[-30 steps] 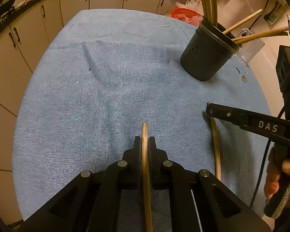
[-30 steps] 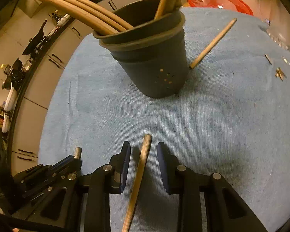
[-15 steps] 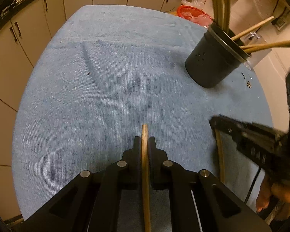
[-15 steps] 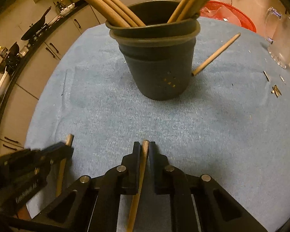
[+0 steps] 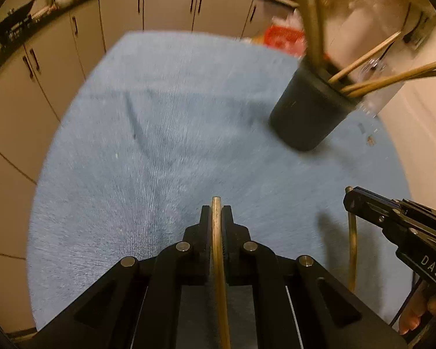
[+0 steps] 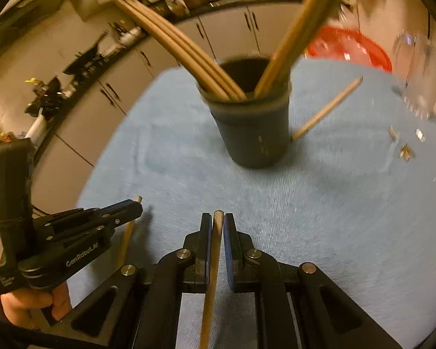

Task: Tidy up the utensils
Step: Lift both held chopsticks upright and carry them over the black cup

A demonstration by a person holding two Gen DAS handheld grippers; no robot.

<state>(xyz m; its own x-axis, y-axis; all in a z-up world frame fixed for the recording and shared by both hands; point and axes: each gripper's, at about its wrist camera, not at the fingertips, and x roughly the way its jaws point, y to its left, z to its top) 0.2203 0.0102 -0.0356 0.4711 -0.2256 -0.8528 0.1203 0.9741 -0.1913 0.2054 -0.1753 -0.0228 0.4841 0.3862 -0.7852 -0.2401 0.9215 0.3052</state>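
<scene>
A black utensil holder (image 5: 308, 110) with several wooden sticks in it stands on the blue cloth; it also shows in the right wrist view (image 6: 251, 129). My left gripper (image 5: 217, 213) is shut on a wooden stick (image 5: 218, 250) and holds it above the cloth. My right gripper (image 6: 217, 224) is shut on another wooden stick (image 6: 213, 264), also lifted. Each gripper shows in the other's view, the right one (image 5: 354, 200) at the right edge and the left one (image 6: 130, 209) at the left, each with its stick.
One wooden stick (image 6: 327, 109) lies on the blue cloth (image 5: 174, 151) beside the holder. A red basket (image 6: 348, 49) and a clear glass (image 6: 418, 67) stand at the far right. Small metal bits (image 6: 405, 151) lie on the cloth. Cabinets (image 5: 58, 67) ring the far side.
My right gripper closed on its stick and lifted it off the cloth. Both grippers have risen with their sticks, and the holder now looks farther away.
</scene>
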